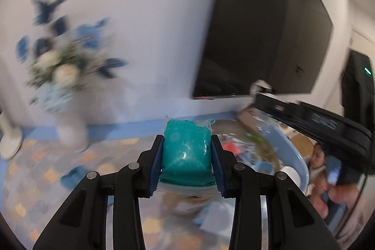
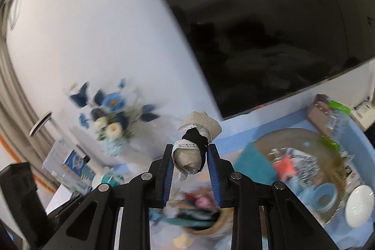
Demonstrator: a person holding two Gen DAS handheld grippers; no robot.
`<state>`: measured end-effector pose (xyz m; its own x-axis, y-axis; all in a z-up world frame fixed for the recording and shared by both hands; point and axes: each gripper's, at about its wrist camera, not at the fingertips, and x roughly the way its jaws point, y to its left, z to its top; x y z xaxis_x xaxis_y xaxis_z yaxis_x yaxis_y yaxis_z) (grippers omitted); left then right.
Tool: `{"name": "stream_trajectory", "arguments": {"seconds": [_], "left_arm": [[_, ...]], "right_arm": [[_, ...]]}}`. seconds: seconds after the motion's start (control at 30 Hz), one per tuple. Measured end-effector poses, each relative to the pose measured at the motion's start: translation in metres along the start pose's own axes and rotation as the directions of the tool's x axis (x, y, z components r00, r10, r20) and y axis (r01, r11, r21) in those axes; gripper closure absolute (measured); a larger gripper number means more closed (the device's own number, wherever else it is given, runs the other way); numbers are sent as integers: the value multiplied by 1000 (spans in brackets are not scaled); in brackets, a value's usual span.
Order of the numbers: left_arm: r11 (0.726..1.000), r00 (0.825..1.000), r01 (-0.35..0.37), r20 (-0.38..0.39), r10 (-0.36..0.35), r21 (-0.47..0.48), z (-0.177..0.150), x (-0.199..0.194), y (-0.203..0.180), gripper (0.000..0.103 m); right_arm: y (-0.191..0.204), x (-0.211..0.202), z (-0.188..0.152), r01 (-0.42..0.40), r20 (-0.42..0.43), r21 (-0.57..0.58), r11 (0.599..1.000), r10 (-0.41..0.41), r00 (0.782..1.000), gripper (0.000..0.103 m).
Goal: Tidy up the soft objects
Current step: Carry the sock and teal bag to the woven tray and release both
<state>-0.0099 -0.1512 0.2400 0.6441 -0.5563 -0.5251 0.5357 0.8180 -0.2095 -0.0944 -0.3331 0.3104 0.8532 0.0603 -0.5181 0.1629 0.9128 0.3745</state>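
My left gripper point(image 1: 187, 144) is shut on a teal soft block in a clear plastic bag point(image 1: 186, 149) and holds it up in the air. My right gripper point(image 2: 189, 154) is shut on a small beige fabric bundle tied with black cloth and white lace point(image 2: 191, 151), also held in the air. A woven basket point(image 2: 201, 219) with colourful soft items lies blurred below the right gripper. The other gripper's black body point(image 1: 311, 123) shows at the right of the left wrist view.
A round blue table point(image 2: 361, 156) at the right carries a teal cloth point(image 2: 255, 165), a white bowl point(image 2: 358, 205), a blue cup and clutter. A vase of blue and white flowers point(image 1: 61, 76) stands by the white wall. A dark TV point(image 1: 262, 34) hangs above.
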Motion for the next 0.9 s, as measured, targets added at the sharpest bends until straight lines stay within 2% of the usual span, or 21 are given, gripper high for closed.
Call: {"name": "stream_trajectory", "arguments": {"seconds": [0.2,0.43,0.53,0.57,0.63,0.67,0.7,0.73,0.77,0.8,0.9], "left_arm": [[991,992,92,-95,-82,97,-1,58,-70,68],[982,977,116,-198,-85,150,-19,118,-97,67],[981,964,138,-245,-102,137,-25,138,-98,61],[980,962,139,-253,-100,140,-27,142,-99,60],[979,958,140,-269,-96,151,-29,148,-100,46],[980,957,124,-279,-78,154,-31,149,-101,37],[983,956,102,-289,-53,156,-31,152,-97,33],[983,954,108,-295,-59,151,-31,153,-96,30],[983,950,126,-301,-80,137,-31,154,-94,21],[982,947,142,-307,-99,121,-32,153,-92,17],[982,946,152,-305,-111,115,-35,144,-92,17]], "right_arm": [[-56,16,21,65,-49,19,998,-64,997,76],[-110,57,21,108,-125,25,994,-104,987,76],[-125,74,16,94,-149,49,994,-86,985,76],[-129,81,15,85,-162,56,995,-75,984,73],[-134,92,12,73,-202,69,995,-58,978,47],[-134,95,11,72,-213,71,995,-55,976,27],[-135,97,10,71,-215,66,995,-56,975,19],[-135,95,9,81,-199,58,995,-68,978,18],[-135,94,9,89,-192,60,994,-76,978,18],[-136,93,9,91,-197,68,994,-76,978,18],[-141,87,10,87,-189,114,990,-64,980,18]]}}
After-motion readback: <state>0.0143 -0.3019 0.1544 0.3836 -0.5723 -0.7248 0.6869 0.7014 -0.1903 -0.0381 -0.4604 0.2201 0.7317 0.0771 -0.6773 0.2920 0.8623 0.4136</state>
